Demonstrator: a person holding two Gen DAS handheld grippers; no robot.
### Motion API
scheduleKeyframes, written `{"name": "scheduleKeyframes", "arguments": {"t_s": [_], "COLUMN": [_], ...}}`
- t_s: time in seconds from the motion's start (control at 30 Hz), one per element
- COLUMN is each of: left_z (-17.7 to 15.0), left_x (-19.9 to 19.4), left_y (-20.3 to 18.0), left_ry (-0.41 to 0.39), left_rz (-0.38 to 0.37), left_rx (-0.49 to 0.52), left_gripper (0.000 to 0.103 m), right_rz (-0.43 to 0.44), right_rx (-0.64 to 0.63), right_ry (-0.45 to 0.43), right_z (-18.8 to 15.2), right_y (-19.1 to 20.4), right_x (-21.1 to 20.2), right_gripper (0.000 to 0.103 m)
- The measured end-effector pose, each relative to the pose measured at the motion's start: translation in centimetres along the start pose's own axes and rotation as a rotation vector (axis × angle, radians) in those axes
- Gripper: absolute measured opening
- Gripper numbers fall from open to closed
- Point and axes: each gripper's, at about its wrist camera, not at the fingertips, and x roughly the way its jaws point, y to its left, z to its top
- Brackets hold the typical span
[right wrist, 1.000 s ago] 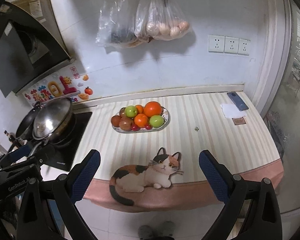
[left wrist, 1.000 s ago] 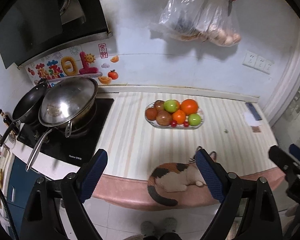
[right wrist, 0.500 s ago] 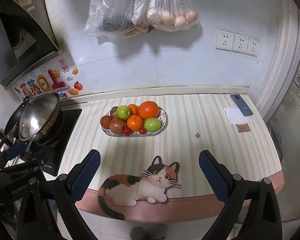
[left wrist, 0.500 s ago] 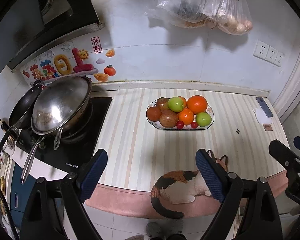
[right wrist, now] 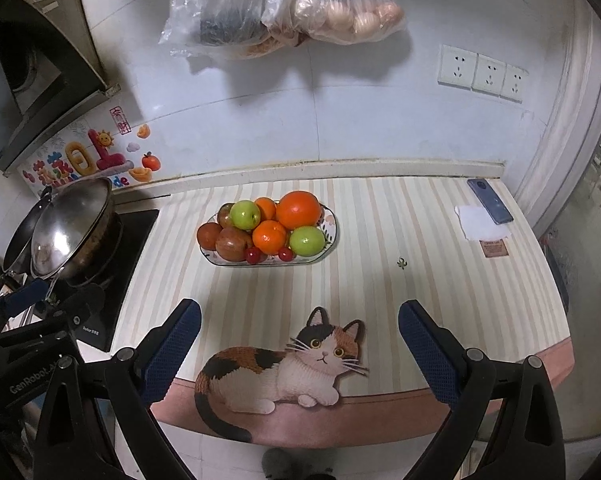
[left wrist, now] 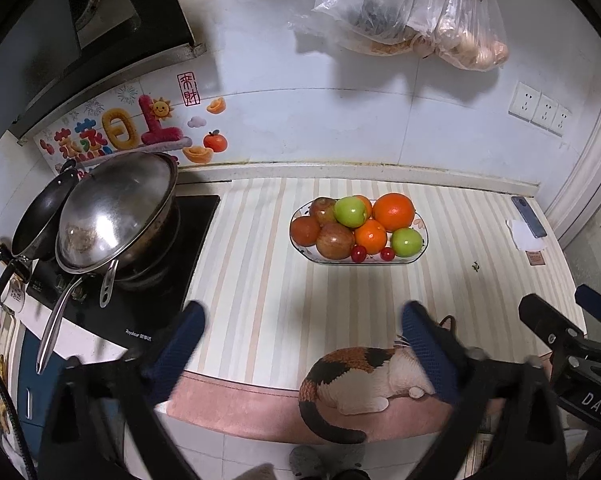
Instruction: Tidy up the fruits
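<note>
All the fruit in view lies heaped in one shallow oval glass dish with a patterned rim (right wrist: 327,216) on the cream striped counter (right wrist: 380,288): a large orange (right wrist: 298,210), a smaller orange (right wrist: 269,236), two green apples (right wrist: 306,241), reddish-brown apples (right wrist: 232,244) and two small red cherries (right wrist: 253,255) at the front rim. No fruit lies loose on the counter. That fits either a finished gathering or a pile waiting to be sorted out; the pictures do not settle which. The left gripper (left wrist: 300,344) and the right gripper (right wrist: 299,340) both hover at the counter's near edge, jaws wide apart and holding nothing, well short of the dish.
</note>
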Motion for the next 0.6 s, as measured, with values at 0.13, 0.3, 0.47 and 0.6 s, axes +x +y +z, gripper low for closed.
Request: {"name": "scheduleKeyframes", "arguments": {"t_s": [0.13,0.3,0.47,0.6], "left_z": [0.12,0.25,0.37,0.46], "left_x": [-0.15,-0.57,-0.91,-0.94], "left_y": [0.0,0.18,0.54,0.75], "left_ry": [-0.008,-0.023,-0.033,-0.034], "left_rz": [0.006,0.011,0.02,0.022], "left_rx": [0.002,-0.002,-0.006,-0.007], "left_gripper": [0.103,0.103,0.103,0.103], "right_rz": [-0.002,-0.015,-0.021,-0.026], "right_rx": [-0.002,-0.013,-0.017,-0.018], "right_ry": [0.0,-0.008,-0.01,-0.013], "right_z": [-0.07,0.22,0.48,0.67], "right_y": [0.02,0.15,0.17,0.19], "right_x": [-0.01,-0.24,-0.24,-0.28], "right_gripper": [0.101,0.101,0.101,0.102]}}
